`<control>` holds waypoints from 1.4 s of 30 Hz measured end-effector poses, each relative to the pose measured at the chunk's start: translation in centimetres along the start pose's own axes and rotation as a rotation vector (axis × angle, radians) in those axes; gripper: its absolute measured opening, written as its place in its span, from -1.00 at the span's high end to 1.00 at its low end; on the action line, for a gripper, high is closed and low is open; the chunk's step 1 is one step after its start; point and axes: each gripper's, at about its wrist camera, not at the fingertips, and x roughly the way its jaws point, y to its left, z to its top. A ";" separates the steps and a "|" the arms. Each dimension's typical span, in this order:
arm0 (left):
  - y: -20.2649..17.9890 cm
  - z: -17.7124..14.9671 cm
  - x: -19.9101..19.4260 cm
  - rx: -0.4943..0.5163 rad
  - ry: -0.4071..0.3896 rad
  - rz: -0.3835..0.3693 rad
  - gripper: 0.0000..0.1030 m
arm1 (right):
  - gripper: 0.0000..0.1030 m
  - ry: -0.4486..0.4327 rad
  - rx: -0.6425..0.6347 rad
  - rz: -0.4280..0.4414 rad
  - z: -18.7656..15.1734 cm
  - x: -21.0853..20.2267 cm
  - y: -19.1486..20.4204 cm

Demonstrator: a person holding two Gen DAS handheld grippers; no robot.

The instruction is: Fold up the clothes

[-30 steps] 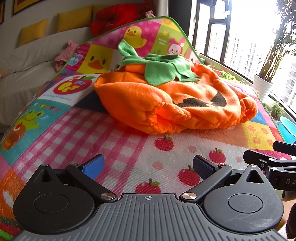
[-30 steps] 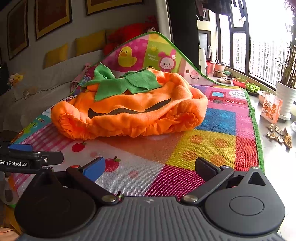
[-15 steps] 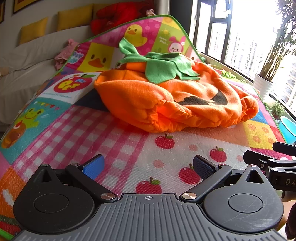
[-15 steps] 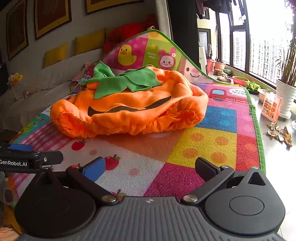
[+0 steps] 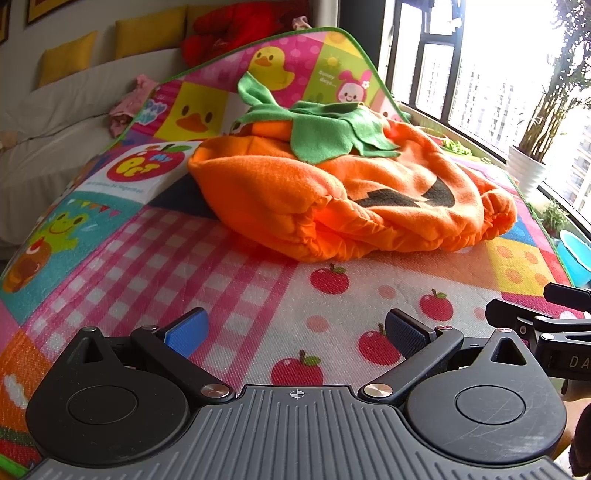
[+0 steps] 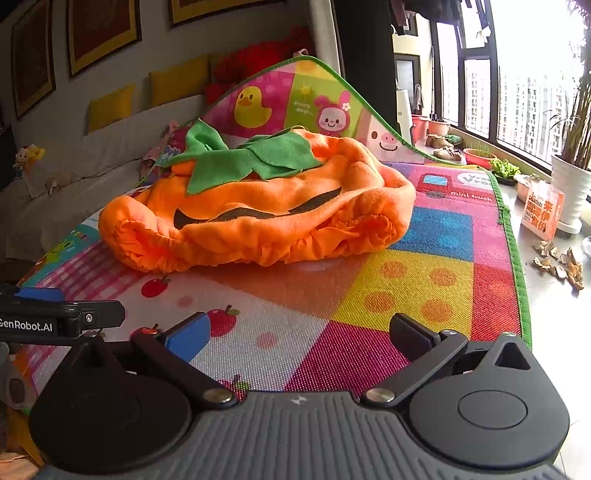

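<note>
An orange pumpkin costume (image 5: pixel 332 199) with a green leaf collar (image 5: pixel 325 129) and a black face lies bunched on a colourful play mat (image 5: pixel 184 258). It also shows in the right wrist view (image 6: pixel 258 221). My left gripper (image 5: pixel 295 332) is open and empty, held above the mat short of the costume's near hem. My right gripper (image 6: pixel 299 336) is open and empty, also short of the hem. Each gripper shows at the edge of the other's view: the right gripper (image 5: pixel 546 325) and the left gripper (image 6: pixel 55 314).
The mat's far end curls up against a sofa (image 5: pixel 55 122) with yellow cushions (image 5: pixel 66 55) and red fabric (image 5: pixel 236 26). Right of the mat's green edge (image 6: pixel 517 277) lie bare floor, a carton (image 6: pixel 543 210), dry scraps (image 6: pixel 561 262) and potted plants (image 6: pixel 569 192) by the windows.
Both grippers have moved slightly nearer to the costume and tilted a little. The jaws stay open and the costume has not moved.
</note>
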 end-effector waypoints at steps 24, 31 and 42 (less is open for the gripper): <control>0.1 0.1 0.3 0.003 0.009 0.008 -1.00 | -1.00 -0.003 -0.018 -0.022 0.5 0.4 -0.2; 0.5 1.1 1.2 0.054 -0.005 0.014 -1.00 | -1.00 0.009 -0.115 -0.051 1.1 1.3 0.2; 1.2 6.5 5.9 0.247 -0.108 0.060 -1.00 | -1.00 -0.012 -0.553 -0.227 5.5 7.8 2.4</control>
